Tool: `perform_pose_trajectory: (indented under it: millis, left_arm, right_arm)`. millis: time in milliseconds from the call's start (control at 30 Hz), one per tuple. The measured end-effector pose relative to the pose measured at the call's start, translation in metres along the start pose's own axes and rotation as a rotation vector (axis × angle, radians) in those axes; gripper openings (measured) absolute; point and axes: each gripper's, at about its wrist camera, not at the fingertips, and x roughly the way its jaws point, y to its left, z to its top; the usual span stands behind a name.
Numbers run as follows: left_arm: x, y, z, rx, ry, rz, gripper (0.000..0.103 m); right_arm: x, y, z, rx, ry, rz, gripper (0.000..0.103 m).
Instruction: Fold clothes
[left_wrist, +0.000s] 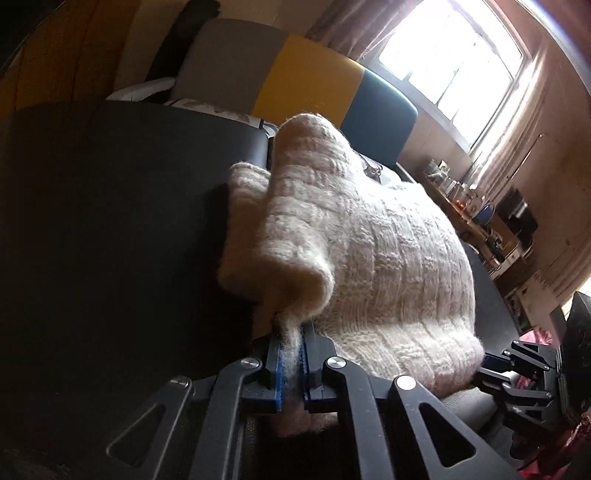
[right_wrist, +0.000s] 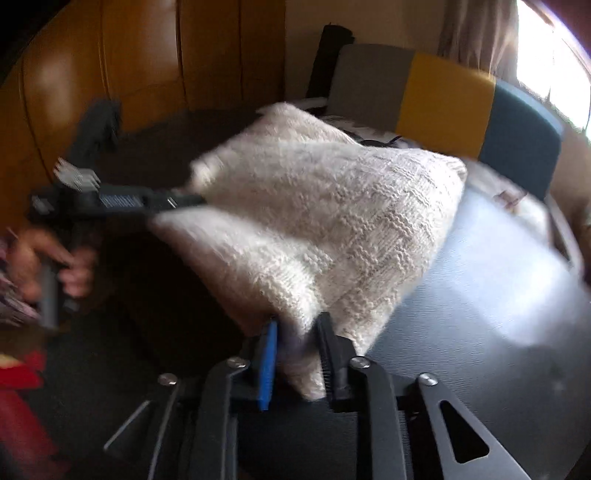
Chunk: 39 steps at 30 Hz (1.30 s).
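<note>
Garment: cream chunky-knit wool sweater (left_wrist: 369, 251), partly folded, lying on the dark round table (left_wrist: 110, 221), near edge lifted.
Left gripper (left_wrist: 291, 354): clamped on a thin pinch of knit.
Right gripper (right_wrist: 297, 354): jaws wider, a thick fold bunched between them.
Why: probably two near corners held to carry the next fold across.
Around: grey-yellow-blue panelled chair back (right_wrist: 443, 103) beyond; nothing blocks the fold.

Dark table (right_wrist: 480, 280), grey-yellow-blue chair back (left_wrist: 306, 77) — bright window (left_wrist: 454, 62), cluttered shelf (left_wrist: 476, 210), wooden wardrobe (right_wrist: 147, 62).
</note>
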Motion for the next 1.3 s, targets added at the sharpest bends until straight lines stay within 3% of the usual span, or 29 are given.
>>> perform_pose_trajectory:
  millis: [67, 100, 133, 167, 233, 267, 367, 500, 567, 633, 700, 833, 933, 1000, 1100, 1200, 1300]
  left_arm:
    - [-0.004, 0.006, 0.003, -0.019, -0.007, -0.024, 0.011]
    - [-0.008, 0.010, 0.004, -0.036, -0.019, -0.034, 0.017]
    - [-0.015, 0.012, 0.006, -0.053, -0.037, -0.034, 0.020]
    - [-0.022, 0.009, 0.009, -0.042, -0.068, -0.024, 0.020]
    - [-0.037, -0.001, 0.016, -0.003, -0.139, 0.004, 0.018]
    - [-0.045, -0.006, 0.020, 0.016, -0.174, 0.017, 0.018]
    - [-0.059, -0.032, 0.032, 0.118, -0.254, 0.027, 0.019]
    - [-0.036, -0.069, 0.047, 0.304, -0.192, 0.022, 0.020]
    - [-0.006, -0.082, 0.047, 0.409, -0.117, 0.097, 0.020]
    - [0.025, -0.074, 0.042, 0.478, -0.049, 0.245, 0.019]
    - [0.033, -0.051, 0.037, 0.445, -0.035, 0.273, 0.020]
    - [0.025, -0.014, 0.036, 0.295, -0.056, 0.197, 0.022]
    - [0.025, -0.007, 0.034, 0.257, -0.072, 0.172, 0.022]
    - [0.024, -0.002, 0.033, 0.212, -0.085, 0.151, 0.021]
    - [0.021, -0.001, 0.034, 0.191, -0.099, 0.143, 0.021]
    - [0.022, -0.004, 0.030, 0.218, -0.108, 0.156, 0.022]
    - [0.023, -0.005, 0.028, 0.220, -0.120, 0.146, 0.022]
  right_arm:
    - [-0.022, -0.014, 0.002, 0.103, -0.049, 0.043, 0.040]
    - [-0.030, -0.026, 0.005, 0.172, -0.073, 0.045, 0.056]
    - [-0.037, -0.034, 0.008, 0.218, -0.100, 0.050, 0.058]
    - [-0.042, -0.039, 0.009, 0.243, -0.129, 0.058, 0.056]
    - [-0.046, -0.038, 0.015, 0.217, -0.158, 0.066, 0.026]
    - [-0.043, -0.033, 0.018, 0.190, -0.142, 0.037, 0.021]
    - [-0.019, -0.018, 0.020, 0.168, -0.062, -0.002, 0.020]
    - [0.017, 0.007, 0.014, 0.122, 0.002, 0.055, 0.020]
    - [0.033, 0.028, 0.011, 0.030, 0.038, 0.047, 0.020]
    - [0.042, 0.046, 0.005, -0.059, 0.059, 0.005, 0.021]
    - [0.041, 0.049, 0.004, -0.070, 0.063, 0.023, 0.021]
    - [0.019, 0.036, 0.009, -0.005, 0.024, 0.101, 0.022]
    - [0.001, 0.025, 0.039, 0.012, -0.052, 0.107, 0.022]
    - [0.000, 0.031, 0.067, -0.038, -0.081, 0.064, 0.022]
    - [0.032, 0.031, 0.117, -0.111, -0.029, 0.027, 0.022]
    - [0.088, 0.021, 0.154, -0.066, 0.050, 0.072, 0.022]
    - [0.130, 0.015, 0.173, -0.058, 0.122, 0.056, 0.022]
